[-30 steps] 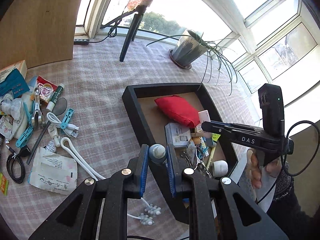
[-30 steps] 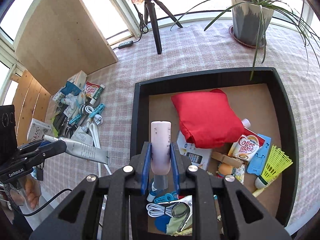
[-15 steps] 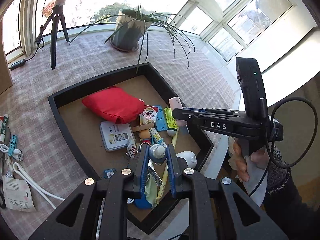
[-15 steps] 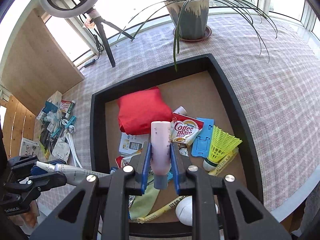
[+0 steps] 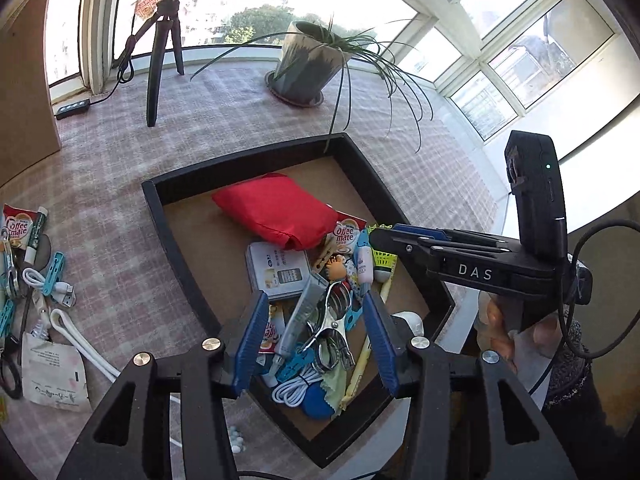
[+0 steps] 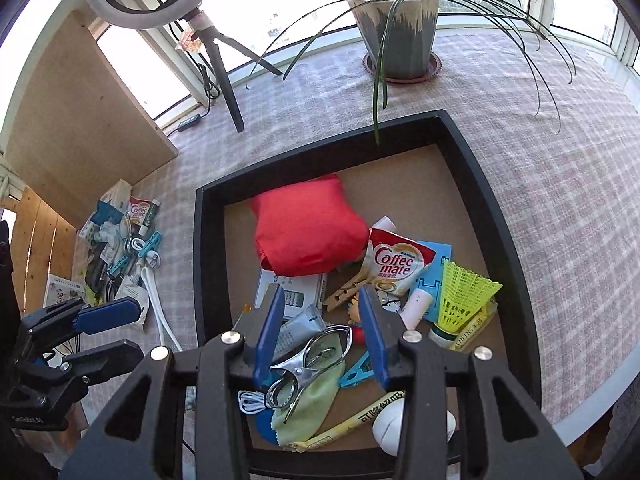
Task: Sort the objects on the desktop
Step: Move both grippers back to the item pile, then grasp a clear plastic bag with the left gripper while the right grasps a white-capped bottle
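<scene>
A black tray (image 5: 188,276) (image 6: 516,264) on the checked cloth holds a red pouch (image 5: 276,212) (image 6: 308,228), a Coffee mate sachet (image 6: 394,266), a yellow shuttlecock (image 6: 460,296), a grey tube (image 5: 300,312) (image 6: 298,328), a pale pink bottle (image 5: 364,264) (image 6: 416,308) and a metal clip (image 5: 332,328) (image 6: 304,364). My left gripper (image 5: 316,340) is open and empty above the tray's near end. My right gripper (image 6: 322,332) is open and empty over the same pile; it also shows in the left wrist view (image 5: 404,234).
Loose items lie left of the tray: a white cable (image 5: 80,344), blue pegs (image 5: 54,272), a paper packet (image 5: 52,368), another Coffee mate sachet (image 5: 18,228). A potted plant (image 5: 308,68) (image 6: 396,28), a tripod (image 5: 158,52) and a wooden board (image 6: 76,120) stand behind.
Both grippers have opened. The grey tube has left the left gripper and the pink bottle the right; both now lie in the tray.
</scene>
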`<move>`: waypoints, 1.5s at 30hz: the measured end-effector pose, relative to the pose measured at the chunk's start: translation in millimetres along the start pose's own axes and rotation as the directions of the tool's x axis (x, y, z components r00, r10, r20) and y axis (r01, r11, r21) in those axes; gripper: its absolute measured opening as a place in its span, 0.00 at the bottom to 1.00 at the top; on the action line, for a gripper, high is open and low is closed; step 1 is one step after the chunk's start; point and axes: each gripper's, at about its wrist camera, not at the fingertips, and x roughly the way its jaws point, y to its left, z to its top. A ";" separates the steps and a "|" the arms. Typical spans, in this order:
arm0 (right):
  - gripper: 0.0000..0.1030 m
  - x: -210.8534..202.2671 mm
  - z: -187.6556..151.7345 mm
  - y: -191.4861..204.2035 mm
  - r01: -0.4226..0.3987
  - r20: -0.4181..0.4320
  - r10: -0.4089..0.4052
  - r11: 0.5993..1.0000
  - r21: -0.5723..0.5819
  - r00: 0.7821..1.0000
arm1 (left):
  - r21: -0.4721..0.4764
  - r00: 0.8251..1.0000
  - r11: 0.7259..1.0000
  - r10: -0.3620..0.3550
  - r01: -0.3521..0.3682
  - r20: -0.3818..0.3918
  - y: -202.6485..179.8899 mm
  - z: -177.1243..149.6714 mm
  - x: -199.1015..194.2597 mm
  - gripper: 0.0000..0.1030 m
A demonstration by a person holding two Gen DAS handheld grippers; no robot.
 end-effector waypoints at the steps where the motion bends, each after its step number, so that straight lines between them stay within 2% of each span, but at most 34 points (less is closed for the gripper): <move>1: 0.37 2.8 1.6 5.9 -0.006 -0.004 0.006 1.000 -0.012 1.000 | -0.015 1.000 1.000 0.011 -0.011 0.006 8.3 -0.2 -2.9 0.45; 7: 0.37 25.1 10.7 48.1 -0.053 -0.042 0.049 0.995 -0.082 0.998 | -0.129 0.995 0.988 0.086 -0.080 0.046 69.3 -3.4 -23.3 0.45; 12: 0.37 46.9 18.7 90.4 -0.114 -0.073 0.105 0.985 -0.130 0.992 | -0.251 0.982 0.957 0.173 -0.147 0.082 134.1 -6.7 -47.6 0.45; 19: 0.37 79.1 36.6 167.5 -0.175 -0.118 0.153 0.962 -0.211 0.981 | -0.438 0.954 0.874 0.282 -0.213 0.100 231.4 -15.7 -81.1 0.45; 23: 0.37 107.1 56.9 213.4 -0.217 -0.159 0.182 0.945 -0.244 0.970 | -0.527 0.945 0.822 0.311 -0.215 0.099 278.9 -18.8 -93.4 0.45; 27: 0.37 146.3 76.6 250.1 -0.253 -0.210 0.206 0.941 -0.226 0.956 | -0.592 0.942 0.778 0.323 -0.208 0.093 315.2 -19.1 -95.5 0.45; 31: 0.37 190.0 91.6 272.3 -0.256 -0.267 0.202 0.949 -0.182 0.942 | -0.635 0.946 0.747 0.315 -0.196 0.078 340.4 -15.5 -89.9 0.45; 35: 0.37 221.6 99.8 282.2 -0.214 -0.291 0.159 0.962 -0.169 0.943 | -0.641 0.946 0.737 0.319 -0.213 0.053 351.5 -12.1 -79.6 0.45; 40: 0.37 244.4 106.1 284.0 -0.215 -0.315 0.171 0.970 -0.112 0.934 | -0.649 0.947 0.727 0.319 -0.226 0.027 358.9 -12.6 -63.0 0.45; 45: 0.37 258.1 108.5 294.2 -0.171 -0.316 0.120 0.975 -0.138 0.941 | -0.646 0.944 0.726 0.330 -0.234 0.030 360.6 -11.8 -55.7 0.43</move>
